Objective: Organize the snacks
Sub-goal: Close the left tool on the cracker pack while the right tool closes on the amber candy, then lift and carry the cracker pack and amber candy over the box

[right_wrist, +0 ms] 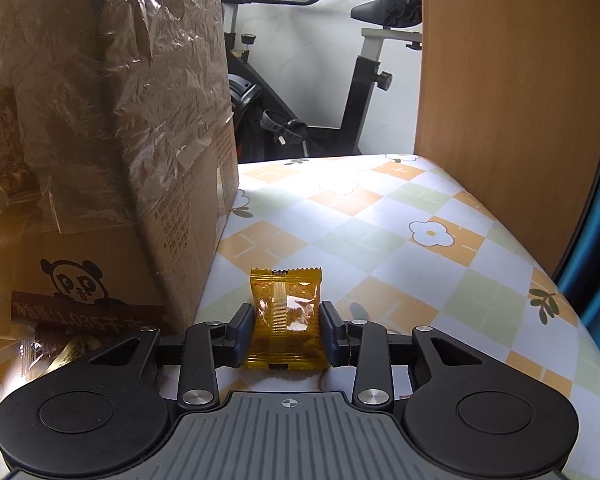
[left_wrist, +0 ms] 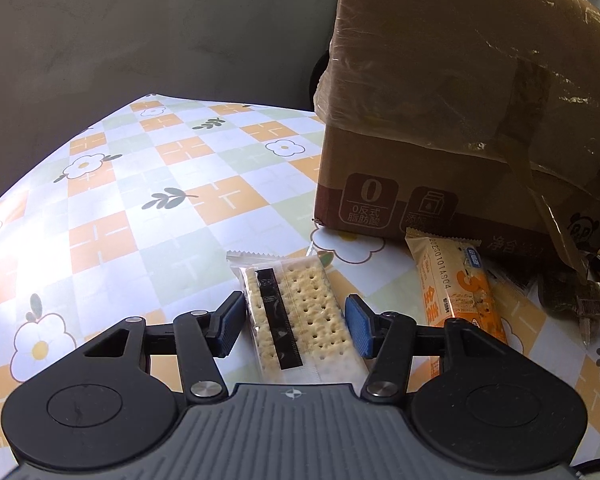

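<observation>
Brown cardboard, wrapped in crinkled clear plastic and patched with tape, fills much of both views: a big box (left_wrist: 440, 92) standing on a tablecloth (left_wrist: 148, 184) checked in orange, pale green and white with flowers and leaves. In the right wrist view a tall wooden panel (right_wrist: 512, 92) rises at the far right edge of the table, and an exercise bike (right_wrist: 312, 80) stands on the floor behind. Next in size are the two tools. The left gripper (left_wrist: 296, 326) points down at a clear cracker pack (left_wrist: 300, 320) with a black seam strip, lying lengthwise between its blue pads; the left pad sits against the wrapper edge, while the right pad appears just clear of it, so the jaws straddle the pack without clearly pinching it. The right gripper (right_wrist: 287, 330) is clamped on a small amber candy packet (right_wrist: 286, 316), both pads pressing its sides, close beside the box's corner. Beside the crackers, toward the box, lies an orange-and-cream snack bar (left_wrist: 456, 284), its far end near the box's base. Further right, in shadow under the box's loose flap, lie a few dark small wrappers (left_wrist: 580, 300) that are hard to make out.
</observation>
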Motion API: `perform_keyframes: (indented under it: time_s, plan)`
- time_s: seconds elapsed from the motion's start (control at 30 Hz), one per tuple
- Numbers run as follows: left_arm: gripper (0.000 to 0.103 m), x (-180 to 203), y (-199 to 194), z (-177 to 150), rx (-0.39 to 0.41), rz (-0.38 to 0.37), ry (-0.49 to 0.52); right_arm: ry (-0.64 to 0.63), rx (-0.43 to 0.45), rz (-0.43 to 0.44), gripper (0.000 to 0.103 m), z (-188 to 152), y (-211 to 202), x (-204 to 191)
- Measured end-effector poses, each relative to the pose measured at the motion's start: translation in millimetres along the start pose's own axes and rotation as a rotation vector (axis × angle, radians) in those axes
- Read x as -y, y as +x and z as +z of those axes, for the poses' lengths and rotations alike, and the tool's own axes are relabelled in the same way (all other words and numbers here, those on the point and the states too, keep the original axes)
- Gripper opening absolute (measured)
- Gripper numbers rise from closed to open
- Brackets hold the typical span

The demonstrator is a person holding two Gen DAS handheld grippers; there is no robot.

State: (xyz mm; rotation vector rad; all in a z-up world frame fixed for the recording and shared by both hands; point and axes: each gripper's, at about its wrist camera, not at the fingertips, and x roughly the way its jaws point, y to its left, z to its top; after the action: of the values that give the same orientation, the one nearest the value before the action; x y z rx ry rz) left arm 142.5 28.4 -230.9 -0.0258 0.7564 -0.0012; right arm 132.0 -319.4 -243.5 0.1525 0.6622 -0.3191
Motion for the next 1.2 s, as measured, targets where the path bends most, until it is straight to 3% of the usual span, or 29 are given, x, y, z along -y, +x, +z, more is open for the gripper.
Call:
perform_keyframes:
  time_s: [0.23,0.47,0.63,0.8,1.0,1.2]
  plan:
    - [0.057,-2.4,1.5,-1.3,-0.003,-0.005,-0.002,0.036,0.015,0.012,0.032,-0.8,-3.8,4.6]
    - [0.053,-16.8,-3.5,-2.7,0.001,-0.046,-0.099,0.044,0.022,0.025,0.032,-0.5,-5.1,6.1]
    - [0.053,-20.6,-11.2,-2.1,0.024,-0.044,-0.113,0.062,0.032,0.034,0.032,-1.3,-6.8,8.7]
    - [0.053,-22.3,-23.6,2.7,0.063,-0.035,-0.110,0.067,0.098,0.062,0.032,-6.9,-22.3,9.4]
    - [0.053,-25.0,-42.0,19.0,0.131,-0.042,-0.052,0.111,0.125,0.035,0.032,-4.3,-39.2,14.3]
    - [0.053,-33.3,-79.8,66.0,0.280,-0.107,0.019,0.149,0.198,0.038,0.031,18.1,-68.1,24.3]
